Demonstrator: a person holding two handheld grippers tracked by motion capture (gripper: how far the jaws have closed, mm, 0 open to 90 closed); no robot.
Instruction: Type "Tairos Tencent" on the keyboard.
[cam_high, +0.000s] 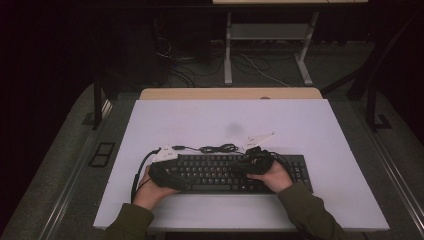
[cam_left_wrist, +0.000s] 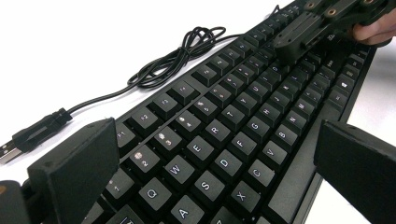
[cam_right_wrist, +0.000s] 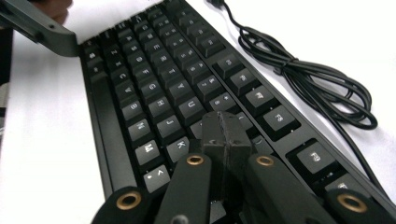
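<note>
From above, a black keyboard (cam_high: 225, 172) lies across the near half of a white table (cam_high: 230, 120), toward six o'clock from the table's middle, with a person's hands at both of its ends. The left gripper (cam_high: 167, 172) sits over the keyboard's nine o'clock end and the right gripper (cam_high: 255, 162) over the keys right of centre, toward three o'clock. The high view also shows the keyboard's cable (cam_high: 217, 148) coiled just beyond the keyboard's far edge, at twelve o'clock from the keys. The left gripper view adds what the high view cannot: the left gripper (cam_left_wrist: 219, 172) has its jaws spread wide, released and holding nothing, standing to either side of the letter keys from Q and A across to B. It shows the cable (cam_left_wrist: 177, 60) looped on the white surface at eleven o'clock, ending in a plug (cam_left_wrist: 32, 135) at nine o'clock, and the right gripper (cam_left_wrist: 299, 35) touching down on keys at one o'clock. The right gripper view shows the right gripper (cam_right_wrist: 224, 128) with its jaws clenched together, their tip pressed against the keys just past the K, gripping nothing. The keyboard (cam_right_wrist: 154, 84) has glossy black keys with pale letters, and the cable (cam_right_wrist: 303, 79) lies at two o'clock.
</note>
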